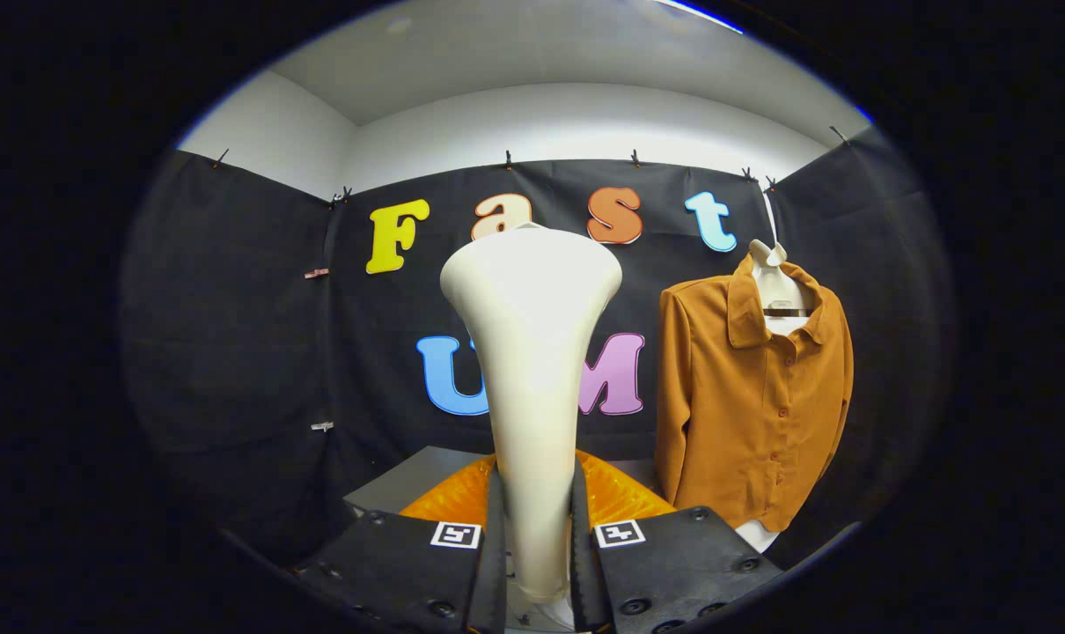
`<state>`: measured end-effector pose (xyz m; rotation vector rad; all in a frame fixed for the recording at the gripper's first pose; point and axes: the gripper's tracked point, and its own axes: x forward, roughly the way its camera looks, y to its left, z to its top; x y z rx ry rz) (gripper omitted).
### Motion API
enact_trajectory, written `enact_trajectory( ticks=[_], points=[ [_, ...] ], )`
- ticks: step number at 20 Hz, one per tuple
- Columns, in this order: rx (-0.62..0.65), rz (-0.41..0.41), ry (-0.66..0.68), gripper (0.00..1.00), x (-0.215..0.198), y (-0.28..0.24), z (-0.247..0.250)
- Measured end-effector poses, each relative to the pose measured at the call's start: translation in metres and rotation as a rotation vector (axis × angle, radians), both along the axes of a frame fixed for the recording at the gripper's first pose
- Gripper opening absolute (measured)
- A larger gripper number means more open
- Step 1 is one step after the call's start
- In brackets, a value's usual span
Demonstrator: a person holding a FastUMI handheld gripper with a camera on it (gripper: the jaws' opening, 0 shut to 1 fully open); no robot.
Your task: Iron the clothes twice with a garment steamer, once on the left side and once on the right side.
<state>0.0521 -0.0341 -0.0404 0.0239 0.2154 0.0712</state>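
- 1 garment steamer (532,352): cream/white, narrow handle flaring to a wide head at top, standing upright between the gripper's (537,537) two fingers
- Gripper is clamped on the steamer's handle, both fingers pressing its sides, one each side; handle runs down past the pads to the bottom of view
- 2 fingers seen, each w/ a flat plate carrying 1 small square black-and-white marker tag (456,534), so 2 tags total; several round screws on the plates
- No brand or readable text on the steamer or the fingers; tags are coded patterns, not writing
- 1 shirt (748,396): orange-brown, long-sleeved, collared, buttoned front w/ approx 4 buttons visible, hanging to the right of the steamer and beyond the fingers, well apart from the steamer head
- Shirt sits on 1 white hanger/form (781,295), neck piece showing above the collar, a white strap running up from it; a bit of white shows below the hem too
- 1 orange ribbed thing (616,493) just behind the fingers, on both sides of the handle; can't tell what it is
- 1 grey surface (409,480) behind-left of the orange thing
- Pose: gripper points level and fwd at the booth's back wall, steamer held vertical, head facing away; shirt off to the right, not in line w/ the head
- Holder's hand out of shot
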Motion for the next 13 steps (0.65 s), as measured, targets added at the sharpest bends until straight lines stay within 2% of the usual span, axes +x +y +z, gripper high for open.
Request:
enact_trajectory(
  ticks=[4, 13],
  points=[
    [-0.004, -0.024, 0.007, 0.32, -0.015, 0.0, -0.002],
    [-0.006, -0.035, -0.049, 0.32, -0.012, -0.003, 0.015]
  ],
)
